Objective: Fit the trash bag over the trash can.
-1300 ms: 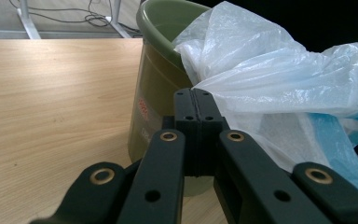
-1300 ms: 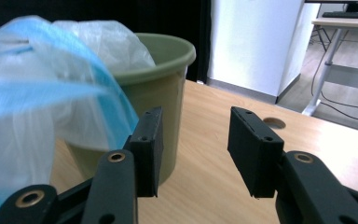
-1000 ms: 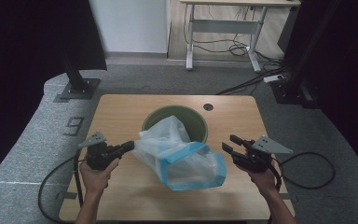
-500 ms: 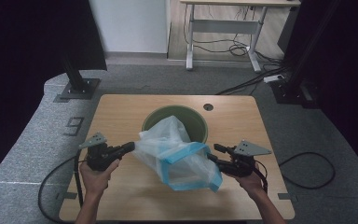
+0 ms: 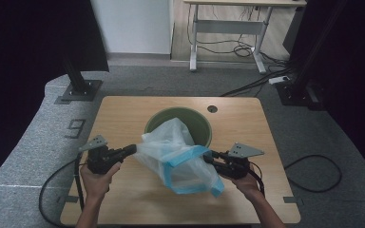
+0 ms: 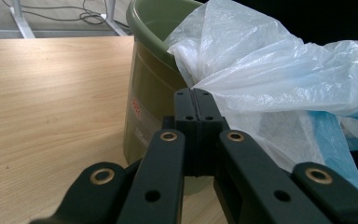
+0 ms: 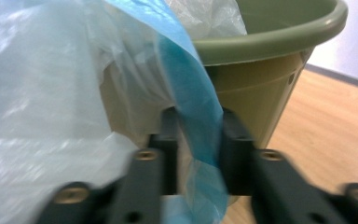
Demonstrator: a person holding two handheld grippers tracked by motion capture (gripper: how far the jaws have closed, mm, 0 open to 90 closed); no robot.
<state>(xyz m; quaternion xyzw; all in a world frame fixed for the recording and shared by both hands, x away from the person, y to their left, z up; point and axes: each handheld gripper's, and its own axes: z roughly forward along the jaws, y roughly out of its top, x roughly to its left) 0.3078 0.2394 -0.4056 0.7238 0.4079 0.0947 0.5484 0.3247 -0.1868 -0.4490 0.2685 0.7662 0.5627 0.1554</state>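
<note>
My right gripper (image 7: 198, 154) view is smeared with blur, so I cannot tell whether its jaws press the blue-banded hem of the translucent white plastic bag (image 7: 191, 93). The bag hides much of the olive-green plastic bucket (image 5: 197, 122), whose bottom the left gripper view cuts off.

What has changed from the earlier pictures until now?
The right gripper moved inward to the blue-edged rim of the translucent plastic bag, and its jaws have just been closing with the blue band between them. The left gripper stayed shut on the bag's opposite side; the green round plastic bin did not move.
</note>
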